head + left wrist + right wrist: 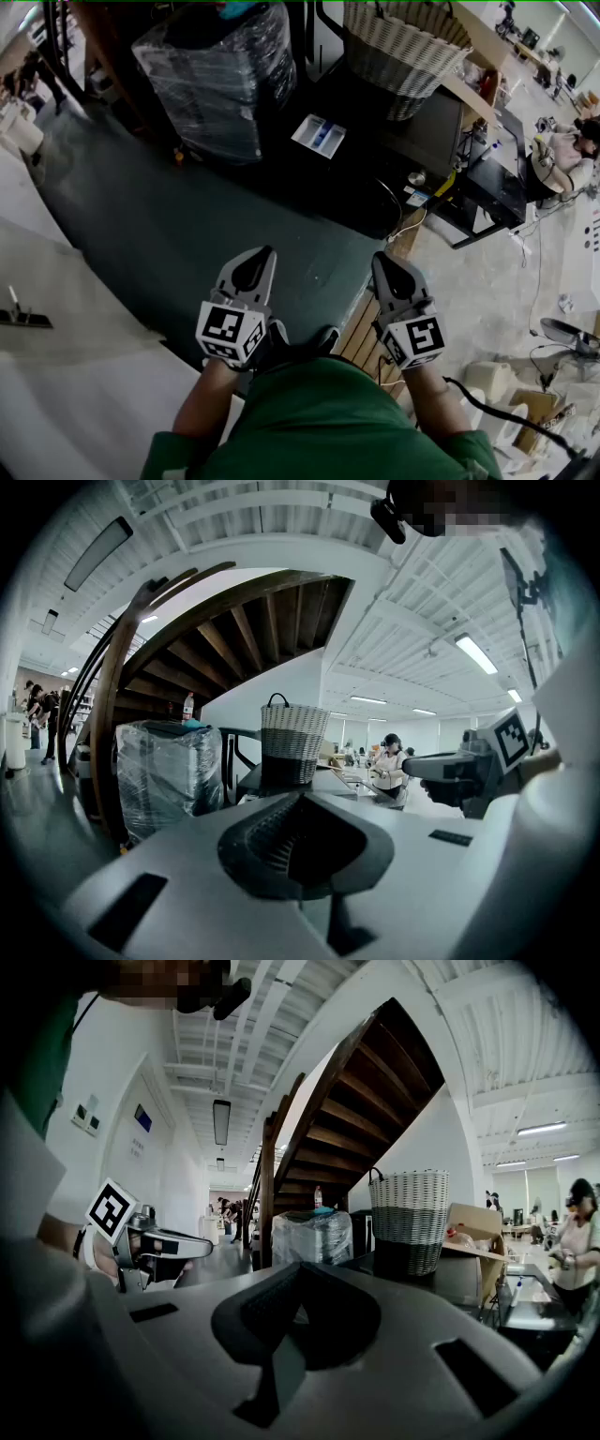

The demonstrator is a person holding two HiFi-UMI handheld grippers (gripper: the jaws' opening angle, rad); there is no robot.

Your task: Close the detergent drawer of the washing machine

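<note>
While both grippers hover over the dark floor [169, 234], the left gripper [265, 253] has its jaws pressed together on nothing; ahead, what looks like the detergent drawer [319, 136] juts open from the dark washing machine [370, 169]; the right gripper [381, 260] is likewise closed, empty.

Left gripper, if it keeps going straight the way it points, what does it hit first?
Nothing near: the left gripper, shut and empty, has open floor ahead. Farther on, its line seems to meet the wicker basket or the dark unit under it; depth is unclear.
</note>
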